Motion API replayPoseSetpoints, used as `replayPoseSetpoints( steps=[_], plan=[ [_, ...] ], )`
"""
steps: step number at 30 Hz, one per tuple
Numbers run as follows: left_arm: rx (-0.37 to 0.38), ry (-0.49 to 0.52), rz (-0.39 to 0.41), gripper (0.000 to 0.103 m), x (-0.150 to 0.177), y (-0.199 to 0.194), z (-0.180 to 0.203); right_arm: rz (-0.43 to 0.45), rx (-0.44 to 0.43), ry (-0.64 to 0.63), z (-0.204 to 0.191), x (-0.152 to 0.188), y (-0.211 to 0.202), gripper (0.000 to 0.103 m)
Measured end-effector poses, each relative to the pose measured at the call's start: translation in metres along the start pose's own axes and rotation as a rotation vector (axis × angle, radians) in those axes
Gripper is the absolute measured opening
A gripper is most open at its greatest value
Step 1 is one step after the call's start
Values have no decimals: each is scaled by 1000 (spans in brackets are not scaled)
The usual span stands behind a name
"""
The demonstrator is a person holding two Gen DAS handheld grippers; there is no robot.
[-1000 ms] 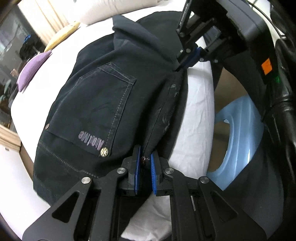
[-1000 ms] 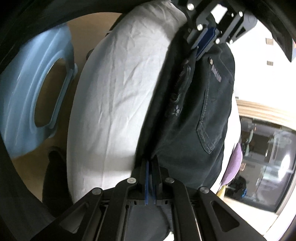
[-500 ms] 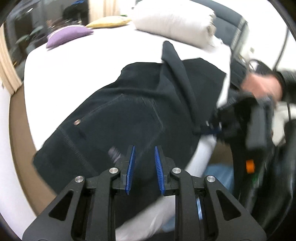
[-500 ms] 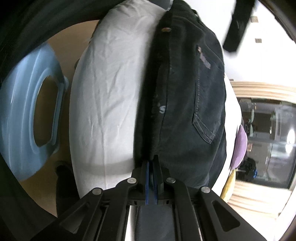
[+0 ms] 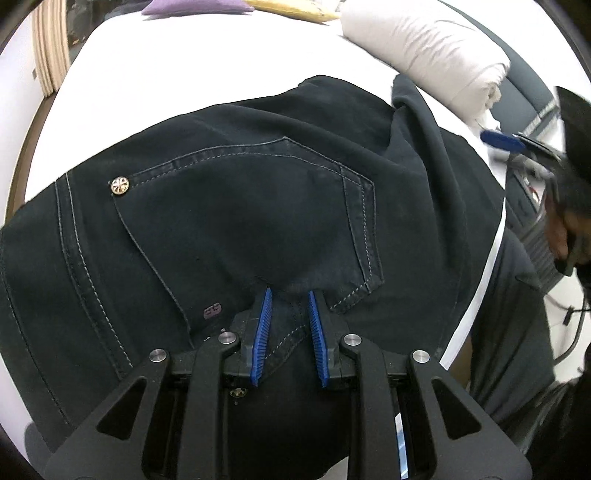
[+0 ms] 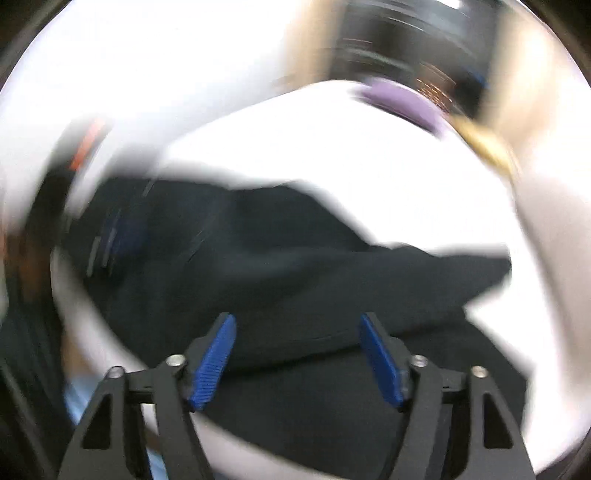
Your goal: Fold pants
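Dark navy jeans [image 5: 240,221] lie folded on a white bed [image 5: 184,74], back pocket with a brass rivet facing up. My left gripper [image 5: 288,299] is open, its blue pads just above the pocket's lower edge, with fabric showing between them but not pinched. In the right wrist view, which is blurred by motion, my right gripper [image 6: 297,325] is wide open and empty above the jeans [image 6: 277,258]. The right gripper's blue pad shows at the far right of the left wrist view [image 5: 502,140].
A rolled white duvet [image 5: 424,44] lies at the back right of the bed. A purple cushion [image 5: 195,5] and a yellow cushion [image 5: 291,9] sit at the far edge. The person's dark clothing [image 5: 517,295] is at the right.
Both grippers have let go of the jeans' edge and opened. The left one swung over the back pocket; the right one pulled away fast and opened wide.
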State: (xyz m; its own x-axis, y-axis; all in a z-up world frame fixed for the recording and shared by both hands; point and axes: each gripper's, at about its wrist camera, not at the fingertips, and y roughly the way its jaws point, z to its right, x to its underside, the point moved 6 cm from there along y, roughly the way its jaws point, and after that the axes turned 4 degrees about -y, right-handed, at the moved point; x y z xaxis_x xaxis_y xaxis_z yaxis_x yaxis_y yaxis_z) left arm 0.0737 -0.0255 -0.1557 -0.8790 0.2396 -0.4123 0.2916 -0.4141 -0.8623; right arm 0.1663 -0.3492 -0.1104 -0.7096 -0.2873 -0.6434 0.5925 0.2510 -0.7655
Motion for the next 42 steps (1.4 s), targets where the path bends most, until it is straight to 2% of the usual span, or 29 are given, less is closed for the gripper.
replayPoseSetpoints(
  steps=[1,2,6,9,11,16,18,20,24,31,34,38,42],
  plan=[
    [0,-14,-1,20,-1,1,0,25,-17,129,28,-3,-2,62],
    [-1,-22,-1,20,-2,1,0,68,-36,321,71,-6,-4,57],
    [-7,-58,3,20,-4,3,-6,163,-139,789,174,9,8,47],
    [3,-83,3,20,-8,2,-15,159,-199,1003,210,31,32,44],
    [2,-90,-1,20,-8,1,-17,128,-251,1114,214,46,50,42],
    [-9,-88,-9,20,-4,-3,-20,42,-366,1145,180,61,66,42],
    [-15,-85,-11,20,-6,1,-15,46,-417,1177,172,66,70,42],
    [-21,-83,-13,20,-6,1,-12,39,-433,1200,163,71,73,42],
    [-31,-85,-11,20,-7,3,-9,71,-479,1218,160,65,71,42],
    [-39,-90,-2,20,-5,5,-5,176,-538,1201,164,45,43,42],
    [-40,-87,-1,20,-5,4,-5,188,-558,1206,165,43,47,42],
    [-43,-89,0,20,-4,5,-5,199,-564,1279,169,52,49,42],
    [-44,-87,0,20,-4,7,-3,234,-528,1300,184,63,36,43]
  ],
)
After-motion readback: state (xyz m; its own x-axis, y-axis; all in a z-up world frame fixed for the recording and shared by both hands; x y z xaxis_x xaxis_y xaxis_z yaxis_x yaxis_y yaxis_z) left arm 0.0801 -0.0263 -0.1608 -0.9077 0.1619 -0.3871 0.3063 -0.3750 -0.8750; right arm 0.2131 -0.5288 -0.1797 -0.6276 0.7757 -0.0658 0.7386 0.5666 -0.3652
